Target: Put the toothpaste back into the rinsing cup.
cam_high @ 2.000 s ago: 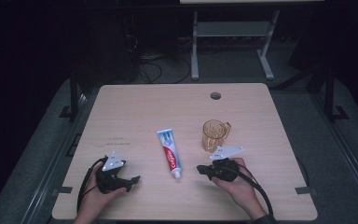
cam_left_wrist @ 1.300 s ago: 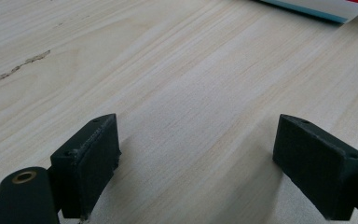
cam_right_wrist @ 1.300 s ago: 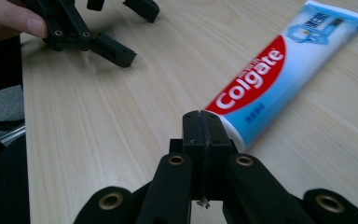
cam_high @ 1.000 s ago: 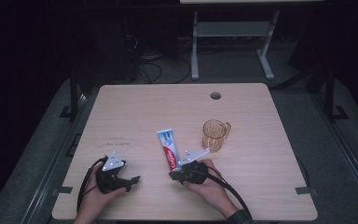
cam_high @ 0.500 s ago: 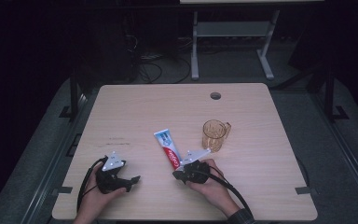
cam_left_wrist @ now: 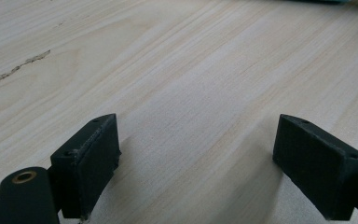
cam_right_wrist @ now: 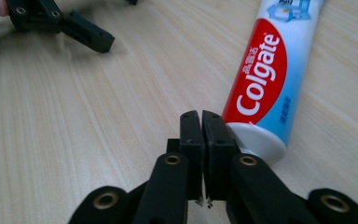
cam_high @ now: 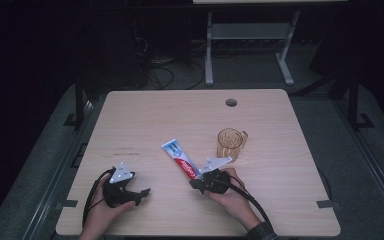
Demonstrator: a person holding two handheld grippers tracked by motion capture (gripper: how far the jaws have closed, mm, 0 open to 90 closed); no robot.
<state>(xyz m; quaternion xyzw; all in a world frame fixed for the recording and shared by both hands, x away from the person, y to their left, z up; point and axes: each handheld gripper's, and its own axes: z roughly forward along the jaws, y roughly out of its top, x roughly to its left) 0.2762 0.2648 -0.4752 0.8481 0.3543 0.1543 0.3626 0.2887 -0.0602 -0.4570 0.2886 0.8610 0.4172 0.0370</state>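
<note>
Toothpaste tube [cam_high: 180, 159] lies diagonally, cap toward closed right claw [cam_high: 195, 183]; left claw [cam_high: 141, 192] open

The high view looked forward and down from above the person's side, taking in the whole pale wooden bench [cam_high: 145, 120]. Each gripper view sat low, close to the benchtop, looking along its own black jaws. The right gripper view and high view shared the red, white and blue toothpaste tube [cam_right_wrist: 265, 70] [cam_high: 180, 159] and the left hand-held gripper [cam_right_wrist: 56, 21] [cam_high: 130, 192].
</note>
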